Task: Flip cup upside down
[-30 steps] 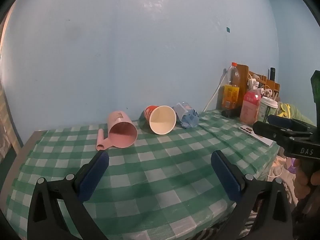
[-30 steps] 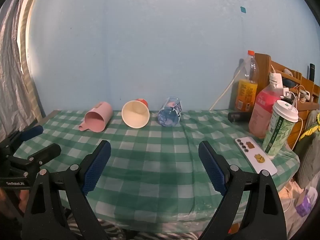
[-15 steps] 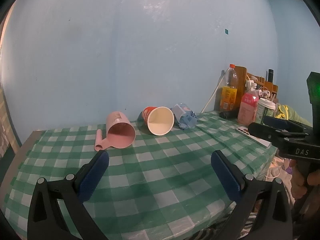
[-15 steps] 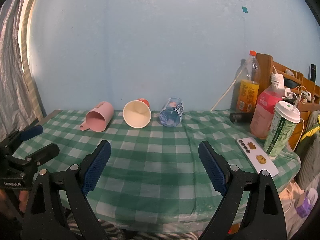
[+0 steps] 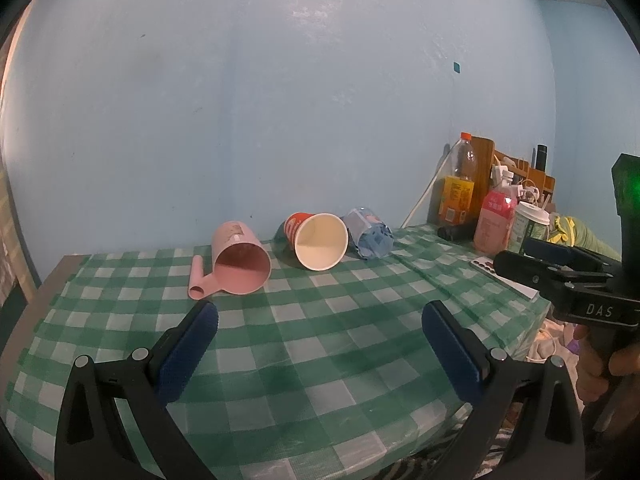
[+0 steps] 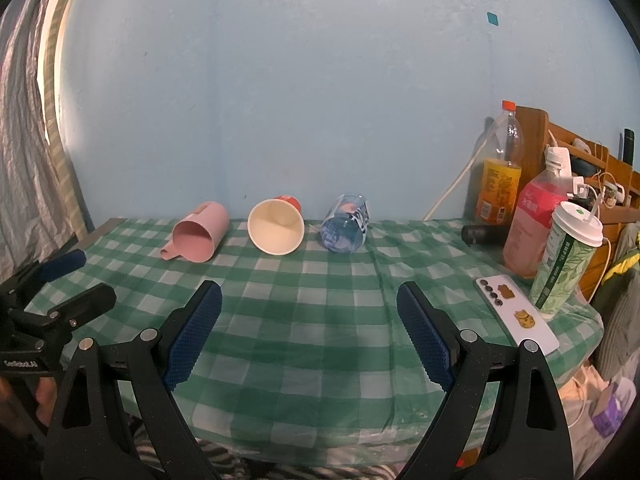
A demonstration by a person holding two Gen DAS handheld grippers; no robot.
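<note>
Blue ribbed pads are lining the black fingers of the left gripper [image 5: 320, 320], which is hovering with its jaws spread wide and nothing between them over the near part of the green-and-white checked tablecloth [image 5: 320, 360]; the right gripper [image 6: 309, 300] is likewise gaping and empty above the same cloth, its neighbour showing at the left edge of its view; beyond both, well apart from the fingertips, three vessels are lying on their sides in a row near the pale blue wall [image 6: 320, 80], mouths facing the cameras; the pink plastic mug with a handle [image 5: 240, 261] is lying leftmost, its handle resting on the cloth; the red-and-white paper cup [image 5: 318, 240] is lying in the middle, just beside the clear plastic cup with a blue print [image 5: 370, 233] on the right; further right, an orange drink bottle [image 6: 500, 172], a pink drink bottle [image 6: 534, 220] and a green lidded takeaway cup with a straw [image 6: 564, 260] are standing upright, with a white phone [image 6: 516, 312] lying flat near them.
</note>
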